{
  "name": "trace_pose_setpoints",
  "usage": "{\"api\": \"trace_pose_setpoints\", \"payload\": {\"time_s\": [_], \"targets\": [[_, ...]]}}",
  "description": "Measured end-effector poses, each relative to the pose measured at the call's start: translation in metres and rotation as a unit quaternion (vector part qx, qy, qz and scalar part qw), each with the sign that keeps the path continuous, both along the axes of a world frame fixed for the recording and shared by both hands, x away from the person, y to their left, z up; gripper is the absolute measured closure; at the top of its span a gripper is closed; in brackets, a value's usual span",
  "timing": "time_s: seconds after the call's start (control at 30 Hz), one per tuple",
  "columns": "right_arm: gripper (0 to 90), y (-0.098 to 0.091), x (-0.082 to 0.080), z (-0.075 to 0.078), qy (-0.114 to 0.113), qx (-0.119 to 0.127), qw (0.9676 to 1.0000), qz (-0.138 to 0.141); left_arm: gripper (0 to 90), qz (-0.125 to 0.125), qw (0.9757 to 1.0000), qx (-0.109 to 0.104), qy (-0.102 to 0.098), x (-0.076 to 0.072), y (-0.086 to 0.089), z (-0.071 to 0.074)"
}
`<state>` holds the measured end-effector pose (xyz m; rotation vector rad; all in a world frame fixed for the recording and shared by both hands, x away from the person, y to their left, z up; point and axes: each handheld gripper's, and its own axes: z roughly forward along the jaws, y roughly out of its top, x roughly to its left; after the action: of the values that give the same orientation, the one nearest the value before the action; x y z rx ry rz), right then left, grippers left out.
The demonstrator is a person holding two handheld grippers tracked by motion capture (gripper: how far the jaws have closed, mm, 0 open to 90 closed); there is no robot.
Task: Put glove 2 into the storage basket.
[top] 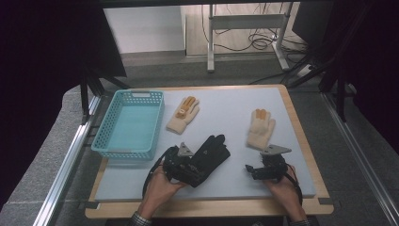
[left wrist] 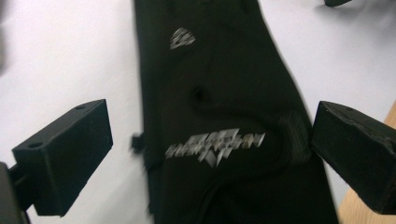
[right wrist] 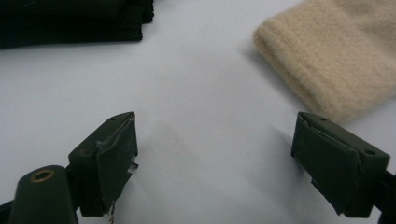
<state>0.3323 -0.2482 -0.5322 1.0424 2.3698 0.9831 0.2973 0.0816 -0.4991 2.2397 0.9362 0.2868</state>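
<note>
The left gripper (left wrist: pixel 212 154) is hanging low over the black glove (left wrist: pixel 219 116), its jaws spread wide to either side of the cuff and gripping nothing; the glove is lying flat on the grey mat (top: pixel 226 113) near the front edge. The right gripper (right wrist: pixel 215 163) is sitting with jaws parted over bare mat, a cream glove (right wrist: pixel 336 56) lying just beyond one jaw; a second cream glove (top: pixel 183 114) is resting beside the turquoise basket (top: pixel 106 125) at the left, well apart from both grippers.
</note>
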Motion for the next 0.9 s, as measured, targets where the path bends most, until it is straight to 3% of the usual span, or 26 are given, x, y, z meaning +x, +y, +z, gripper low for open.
{"api": "trace_pose_setpoints", "payload": {"time_s": [0.23,0.37,0.5,0.6,0.7,0.8,0.9], "targets": [[14.1,0.000,0.000,0.000,0.000,0.000,1.0000,0.000,0.0,-0.004,0.9993,0.036,0.001,0.012,-0.030,-0.012],[14.1,0.000,0.000,0.000,0.001,0.000,1.0000,0.000,0.0,0.010,0.9985,0.053,0.006,0.020,-0.032,-0.023],[14.1,0.000,0.000,0.000,0.000,0.000,1.0000,0.000,0.0,0.027,0.9984,0.040,0.028,0.029,-0.022,-0.033],[14.1,0.000,0.000,0.000,0.000,0.000,1.0000,0.000,0.0,0.022,0.9987,0.025,0.039,0.031,-0.017,-0.035],[14.1,0.000,0.000,0.000,0.000,0.000,1.0000,0.000,0.0,0.010,0.9983,0.048,0.030,0.025,-0.026,-0.035],[14.1,0.000,0.000,0.000,0.000,0.000,1.0000,0.000,0.2,0.007,0.9982,0.048,0.035,0.025,-0.027,-0.034],[14.1,0.000,0.000,0.000,0.000,0.000,1.0000,0.000,11.4,0.013,0.9983,0.044,0.035,0.026,-0.022,-0.030]]}}
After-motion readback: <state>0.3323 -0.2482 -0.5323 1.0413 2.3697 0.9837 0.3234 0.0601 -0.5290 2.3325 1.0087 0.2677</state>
